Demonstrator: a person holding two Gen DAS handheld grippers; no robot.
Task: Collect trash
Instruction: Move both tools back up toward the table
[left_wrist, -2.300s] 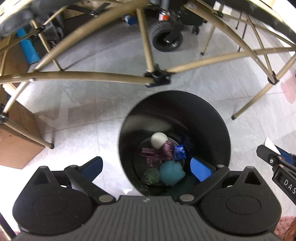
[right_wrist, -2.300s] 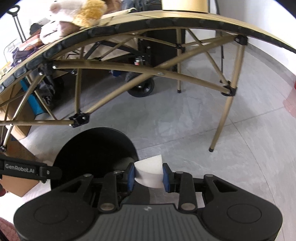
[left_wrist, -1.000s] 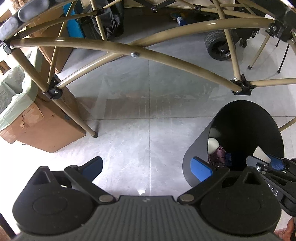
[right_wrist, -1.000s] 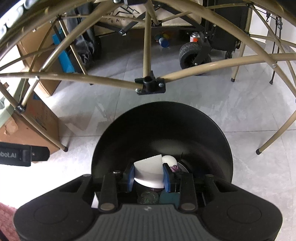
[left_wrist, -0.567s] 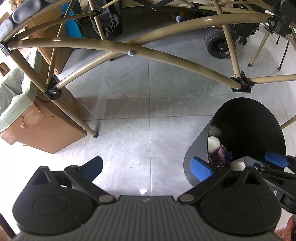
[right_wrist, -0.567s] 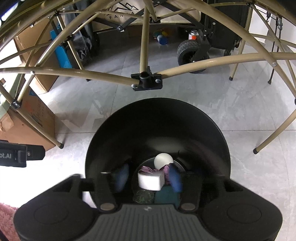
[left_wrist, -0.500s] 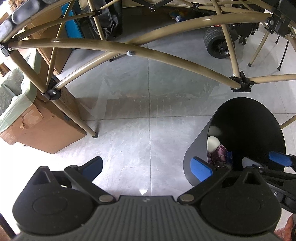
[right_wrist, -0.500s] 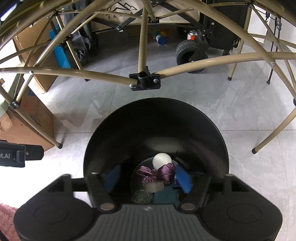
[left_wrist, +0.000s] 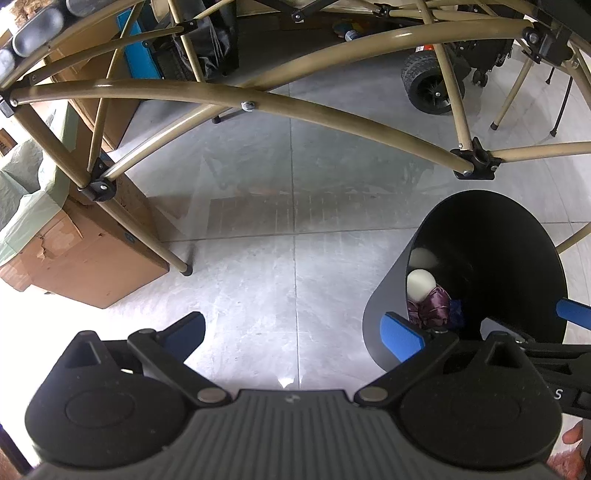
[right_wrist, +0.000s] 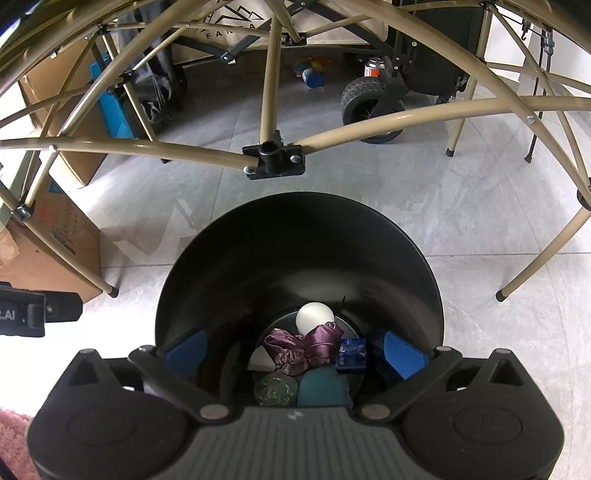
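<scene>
Right gripper (right_wrist: 293, 352) hanging over black bin (right_wrist: 369, 236), jaws just opening wide, nothing between them; white piece (right_wrist: 260, 361) lying inside among trash. Left gripper (left_wrist: 293, 330) idling, jaws wide, empty. Release step ending; next: fetching more trash.

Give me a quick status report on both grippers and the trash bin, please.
Right gripper just opened, empty, over black bin. White piece lies inside. Left gripper open, empty. Nothing in the way.
</scene>
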